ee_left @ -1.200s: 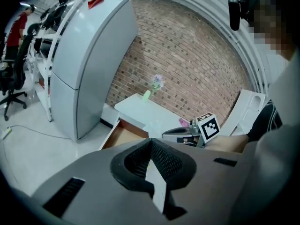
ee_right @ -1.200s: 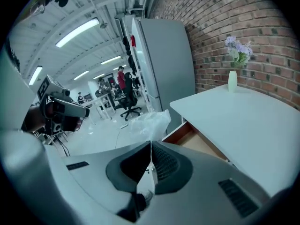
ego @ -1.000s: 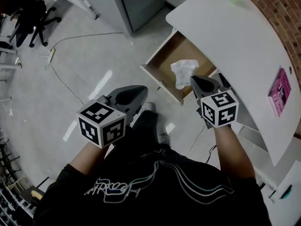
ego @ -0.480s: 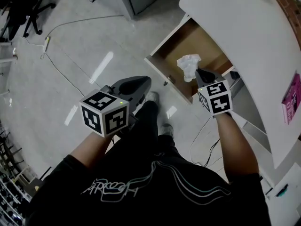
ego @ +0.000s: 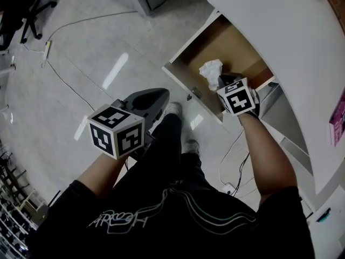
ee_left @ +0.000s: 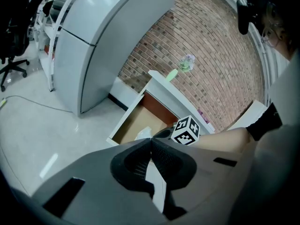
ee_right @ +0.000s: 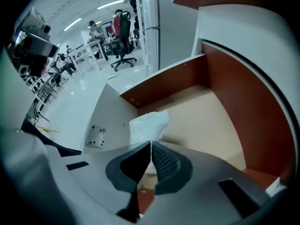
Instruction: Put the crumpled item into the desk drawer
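Grip check: right gripper [ego: 221,81] clenched on a corner of the crumpled item [ego: 211,72], which sticks out just ahead of the jaw tips, over the open drawer [ego: 237,45] below them; left gripper [ego: 161,94] closed on nothing, well off to the side. My worry: the drawer's front wall [ego: 190,92] sits close beside the tips, so releasing here could hang the light item on that rim, or it clings to the jaws.

Desk [ego: 280,36]: 1 o'clock.
Drawer [ego: 229,39]: out from under desk, toward 8 o'clock.
Paper [ego: 211,72]: over drawer front, at right gripper [ego: 220,81] tips.
Left gripper [ego: 159,95]: 9 o'clock of right gripper.
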`<state>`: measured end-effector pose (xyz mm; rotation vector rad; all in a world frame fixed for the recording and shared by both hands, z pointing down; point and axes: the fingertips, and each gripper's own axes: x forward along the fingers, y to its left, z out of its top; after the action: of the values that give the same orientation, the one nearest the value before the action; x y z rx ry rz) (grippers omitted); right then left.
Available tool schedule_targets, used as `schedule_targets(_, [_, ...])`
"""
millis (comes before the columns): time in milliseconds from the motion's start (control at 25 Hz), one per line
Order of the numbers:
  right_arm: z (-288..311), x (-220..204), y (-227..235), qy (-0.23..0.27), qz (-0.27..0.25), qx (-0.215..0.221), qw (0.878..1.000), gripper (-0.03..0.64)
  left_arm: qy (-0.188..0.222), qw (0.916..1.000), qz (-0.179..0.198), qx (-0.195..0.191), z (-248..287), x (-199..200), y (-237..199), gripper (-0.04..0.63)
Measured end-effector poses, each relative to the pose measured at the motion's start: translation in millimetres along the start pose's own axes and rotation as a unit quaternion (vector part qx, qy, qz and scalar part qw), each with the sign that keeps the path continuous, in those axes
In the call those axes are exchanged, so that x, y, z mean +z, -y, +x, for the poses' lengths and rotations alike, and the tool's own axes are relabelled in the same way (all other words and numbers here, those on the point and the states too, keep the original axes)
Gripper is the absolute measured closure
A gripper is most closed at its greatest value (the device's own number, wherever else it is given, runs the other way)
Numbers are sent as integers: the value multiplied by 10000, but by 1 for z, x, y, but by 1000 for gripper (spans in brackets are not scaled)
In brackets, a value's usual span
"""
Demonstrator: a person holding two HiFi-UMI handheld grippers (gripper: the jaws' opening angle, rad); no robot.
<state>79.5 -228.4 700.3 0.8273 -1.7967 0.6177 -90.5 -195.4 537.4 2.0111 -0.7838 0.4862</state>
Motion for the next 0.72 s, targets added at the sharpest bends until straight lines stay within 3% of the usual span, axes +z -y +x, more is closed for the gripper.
schedule_targets(400, [59, -19, -1, -819, 83, 295, 9962, 574, -238, 9995, -96, 177, 2, -14, -34, 574])
schedule_targets(560, [69, -11, 4, -682, -21, 276, 9973, 572, -279, 9993, -121, 204, 2, -16, -46, 574])
schedule_targets(720, [70, -10, 6, -730, 91, 360, 9966, 571, -306, 9991, 124, 263, -1, -12, -51, 574])
